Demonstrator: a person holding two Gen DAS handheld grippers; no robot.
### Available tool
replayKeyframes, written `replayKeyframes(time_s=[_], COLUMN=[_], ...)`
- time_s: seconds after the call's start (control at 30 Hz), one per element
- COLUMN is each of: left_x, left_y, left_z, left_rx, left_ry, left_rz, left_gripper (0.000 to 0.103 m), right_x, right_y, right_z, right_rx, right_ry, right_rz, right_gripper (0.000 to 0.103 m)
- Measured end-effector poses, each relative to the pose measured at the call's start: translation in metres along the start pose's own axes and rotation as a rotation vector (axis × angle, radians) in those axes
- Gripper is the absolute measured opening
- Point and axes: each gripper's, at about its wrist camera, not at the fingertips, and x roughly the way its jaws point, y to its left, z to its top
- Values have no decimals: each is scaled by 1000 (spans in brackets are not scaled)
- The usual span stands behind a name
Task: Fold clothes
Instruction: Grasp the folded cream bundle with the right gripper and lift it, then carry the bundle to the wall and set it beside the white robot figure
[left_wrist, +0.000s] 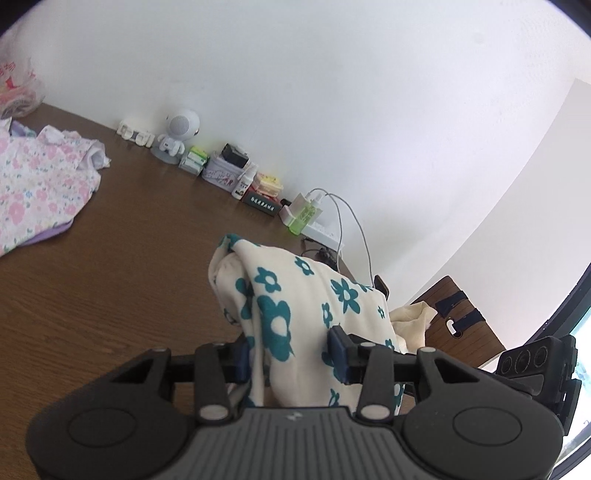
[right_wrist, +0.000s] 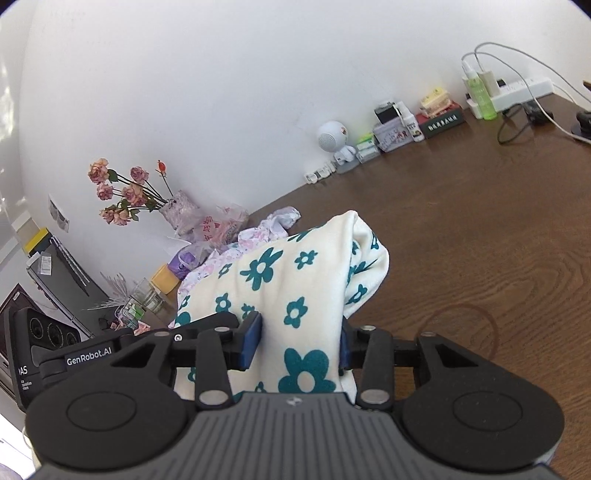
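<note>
The lower part of the cream garment (left_wrist: 295, 314) drops behind each gripper's body, so its hem and full shape cannot be made out. It is soft cream cloth printed with teal flowers, bunched in thick folds and held up above the brown table (left_wrist: 110, 295). The left gripper (left_wrist: 291, 354) and the right gripper (right_wrist: 299, 343) each have their blue pads pressed on a fold. A pink floral garment (left_wrist: 40, 184) lies far left.
</note>
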Motion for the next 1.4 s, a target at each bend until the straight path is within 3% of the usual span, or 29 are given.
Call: replayKeyframes(time_s=[0.13,0.3,0.47,0.6,0.8,0.97,1.17,1.4], left_x=[17,59,139,213,306,353,384,401], left_y=[-8,-2,42,84,136,160,176,180], left_z=[47,107,157,187,212,224,230,228], left_rx=[17,19,-30,-97,-143,-154,-162,-133], left_ry=[-34,-56,-22,18,48,65,67,67], left_rz=[7,26,54,67,99,128,151,167], left_gripper=[39,39,40,40,40,40,40,43], right_x=[3,38,103,168,264,318,356,370], right_y=[16,10,-23,-71,-135,-171,-198,-209], right_z=[41,111,175,208,234,243,248,249], right_rx=[-55,-59,-41,-2,46,65,86,76], right_ry=[-42,-61,-39,-4,31,57,68,65], right_rz=[8,-8,-56,-91,-121,-139,-148,-157], right_gripper=[40,40,40,40,40,40,40,40])
